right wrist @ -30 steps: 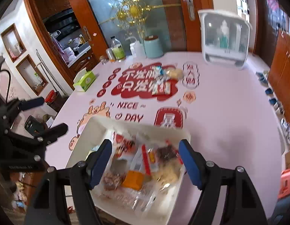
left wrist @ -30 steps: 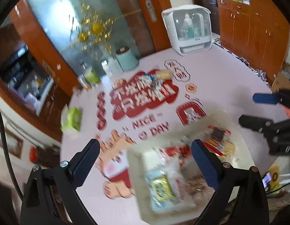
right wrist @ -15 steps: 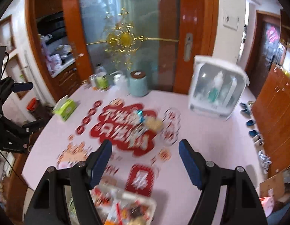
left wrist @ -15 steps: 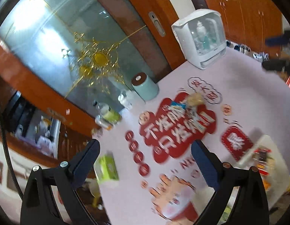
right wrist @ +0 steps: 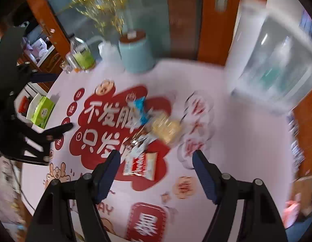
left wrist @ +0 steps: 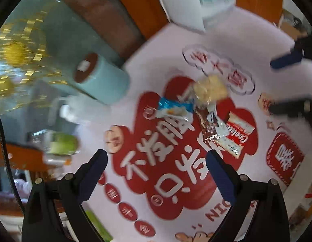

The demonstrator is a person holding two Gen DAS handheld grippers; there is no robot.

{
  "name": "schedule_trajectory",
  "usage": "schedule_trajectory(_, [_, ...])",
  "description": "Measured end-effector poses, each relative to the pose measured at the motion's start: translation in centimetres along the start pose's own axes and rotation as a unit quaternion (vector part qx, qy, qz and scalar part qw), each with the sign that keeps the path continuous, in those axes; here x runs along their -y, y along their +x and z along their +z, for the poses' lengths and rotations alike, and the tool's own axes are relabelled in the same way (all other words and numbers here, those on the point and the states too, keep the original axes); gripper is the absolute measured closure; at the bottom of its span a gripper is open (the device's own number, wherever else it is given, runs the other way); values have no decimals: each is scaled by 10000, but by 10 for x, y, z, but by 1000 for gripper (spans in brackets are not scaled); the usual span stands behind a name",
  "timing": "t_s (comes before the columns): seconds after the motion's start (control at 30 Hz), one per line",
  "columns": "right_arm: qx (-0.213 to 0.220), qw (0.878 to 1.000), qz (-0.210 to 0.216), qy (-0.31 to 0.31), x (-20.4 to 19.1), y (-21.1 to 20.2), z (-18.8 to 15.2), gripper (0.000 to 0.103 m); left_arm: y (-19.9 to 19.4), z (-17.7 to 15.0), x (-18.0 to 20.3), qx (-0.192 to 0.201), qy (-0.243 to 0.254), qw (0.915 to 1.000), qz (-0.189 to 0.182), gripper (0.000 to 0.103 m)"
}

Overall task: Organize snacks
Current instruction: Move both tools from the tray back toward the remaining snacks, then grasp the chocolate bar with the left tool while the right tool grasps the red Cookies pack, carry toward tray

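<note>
Snack packets, four, loose cluster mid-tabletop [right wrist: 236,141] on the red printed patch: blue packet [right wrist: 141,109] at 11 o'clock of the cluster, yellow cracker packet [right wrist: 166,128] at 2 o'clock, clear-wrapped brown bar [left wrist: 209,124] centre, red-and-white packet [right wrist: 140,165] at 6 o'clock. Left tongs [left wrist: 156,173]: jaws wide, nothing between. Right tongs [right wrist: 156,169]: jaws wide, holding nothing, above the red-and-white packet. Teal canister [right wrist: 135,52] at 12 o'clock; green tissue box [right wrist: 41,111] at 9 o'clock.

snack packets [left wrist: 198,109]: 4 | teal canister [left wrist: 103,80]: 1 | tissue box [right wrist: 41,111]: 1
</note>
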State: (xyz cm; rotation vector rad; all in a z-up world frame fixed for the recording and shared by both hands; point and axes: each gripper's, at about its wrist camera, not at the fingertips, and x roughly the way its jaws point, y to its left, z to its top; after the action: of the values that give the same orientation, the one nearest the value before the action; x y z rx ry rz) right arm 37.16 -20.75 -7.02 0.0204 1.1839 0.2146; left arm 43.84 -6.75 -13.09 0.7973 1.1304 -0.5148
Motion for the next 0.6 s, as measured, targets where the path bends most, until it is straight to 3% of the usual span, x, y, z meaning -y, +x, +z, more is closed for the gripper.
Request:
schedule_trajectory(0.17, [-700,9959,444,366,-9,91,-29,29,52,-3,16,-168,401,9986,-307,6])
schedule_trajectory(0.33, [-944,9939,475,302,-29,136,-34,29,64,-5,18,-127,394,9978,-526,6])
schedule_trajectory(0.5, [-980,9947,-183,-237,-44,159,-37,28,64,4,18,-35,236,9970,-736,6])
schedule_trajectory(0.6, [-959,9946,-208,-343,-40,159,-40,29,66,12,22,16,165,9960,-874,6])
